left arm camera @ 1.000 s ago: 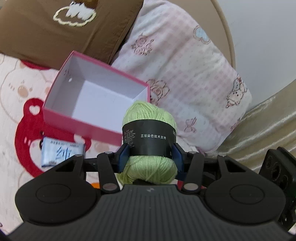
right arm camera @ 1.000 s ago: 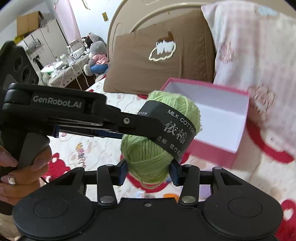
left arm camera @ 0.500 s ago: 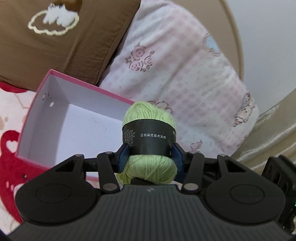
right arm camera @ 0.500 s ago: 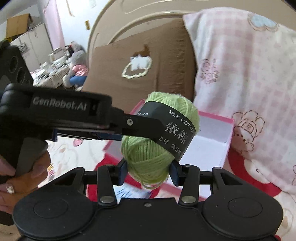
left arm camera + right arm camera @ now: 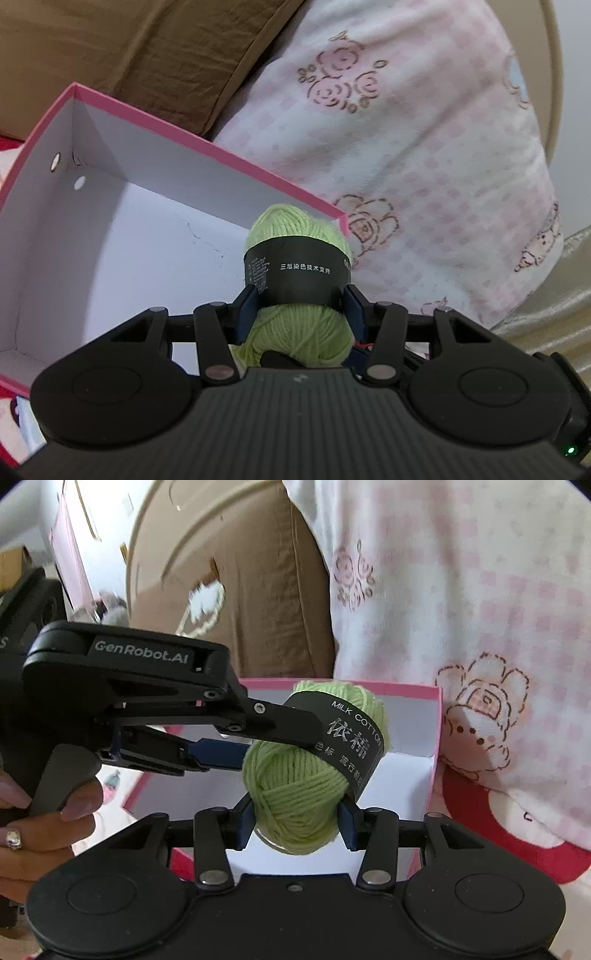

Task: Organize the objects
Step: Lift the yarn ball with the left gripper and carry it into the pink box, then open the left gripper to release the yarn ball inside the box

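Observation:
One ball of light green yarn (image 5: 290,225) with a black paper band is held by both grippers at once. My left gripper (image 5: 300,314) is shut on its banded middle. My right gripper (image 5: 297,823) is shut on its lower end. In the right wrist view the left gripper (image 5: 273,742) reaches in from the left, and a person's hand (image 5: 44,823) holds its handle. The yarn (image 5: 295,797) hangs over the near right part of an open pink box (image 5: 207,147) with a white inside. In the right wrist view the box's (image 5: 406,692) inside shows behind the ball.
The box lies on a bed with a red and white sheet (image 5: 480,812). A brown pillow (image 5: 147,48) stands behind the box, and a pink checked pillow (image 5: 424,147) rises close at its right. A small packet (image 5: 22,417) lies by the box's near edge.
Both grippers have carried the yarn forward and down toward the box. The box has grown large in both views and now lies under the ball. Both grips are unchanged.

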